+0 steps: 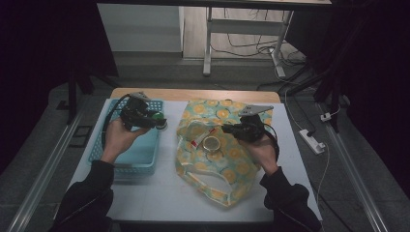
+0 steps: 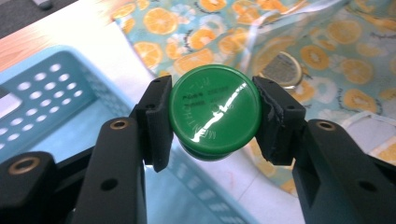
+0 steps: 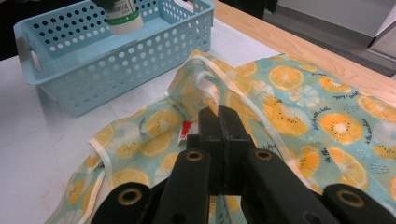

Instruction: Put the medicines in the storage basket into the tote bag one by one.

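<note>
My left gripper (image 1: pixel 155 121) is shut on a small bottle with a round green cap (image 2: pixel 210 102); its pads press on the cap's two sides. The bottle (image 3: pixel 122 16) hangs over the right part of the light blue perforated basket (image 1: pixel 145 162). An orange-slice print cloth bag (image 1: pixel 232 164) lies in the middle of the white mat. My right gripper (image 1: pixel 231 129) has its jaws together on a raised fold of the bag's fabric (image 3: pixel 201 88). A round metal-topped can (image 1: pixel 211 143) lies in the bag's opening, next to a red and white item (image 1: pixel 196 141).
The basket's wall (image 3: pixel 84 93) stands left of the bag on the white mat (image 1: pixel 159 193). A wooden table edge (image 1: pixel 193 94) runs along the back. Beyond it are desk legs and floor cables; a power strip (image 1: pixel 312 141) lies at the right.
</note>
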